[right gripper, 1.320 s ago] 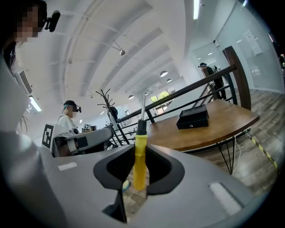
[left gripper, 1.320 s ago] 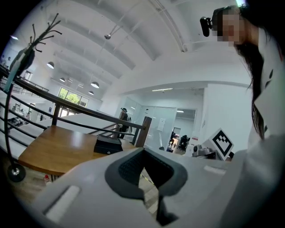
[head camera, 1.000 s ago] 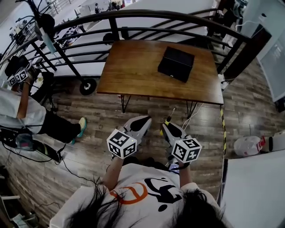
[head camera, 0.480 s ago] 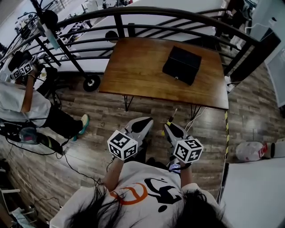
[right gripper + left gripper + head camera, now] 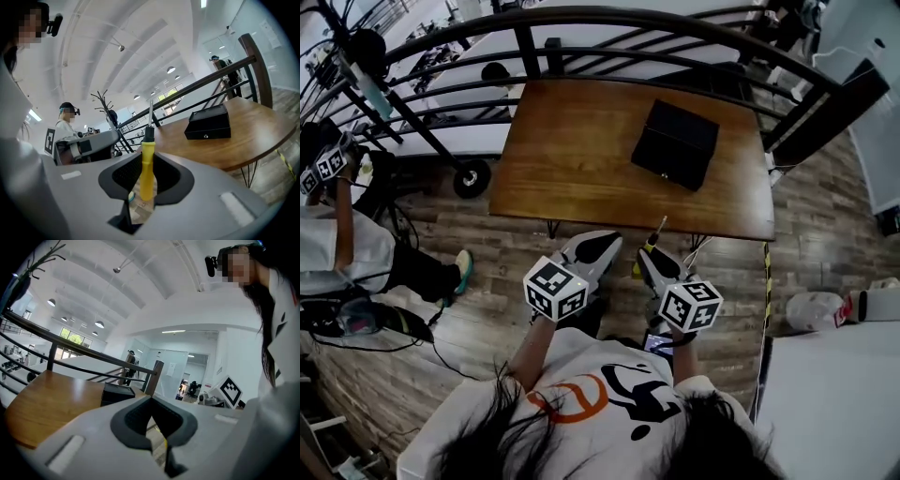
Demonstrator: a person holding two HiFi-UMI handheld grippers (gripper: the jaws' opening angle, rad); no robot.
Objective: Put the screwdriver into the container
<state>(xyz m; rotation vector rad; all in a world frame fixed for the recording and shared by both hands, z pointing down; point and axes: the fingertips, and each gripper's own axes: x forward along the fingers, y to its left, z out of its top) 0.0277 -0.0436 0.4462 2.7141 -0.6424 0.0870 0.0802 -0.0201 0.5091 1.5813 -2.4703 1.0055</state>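
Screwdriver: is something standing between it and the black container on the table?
No object lies between them; the table is bare there. The right gripper holds the screwdriver short of the table's edge. The container looks shut, though.

Place: large open lab or workshop hall
Overhead: vaulted white ceiling (image 5: pixel 140 282), hanging lamps (image 5: pixel 99 324)
Around: black railing (image 5: pixel 675 19), plank floor (image 5: pixel 825 234), second person (image 5: pixel 68 124) wearing a head camera
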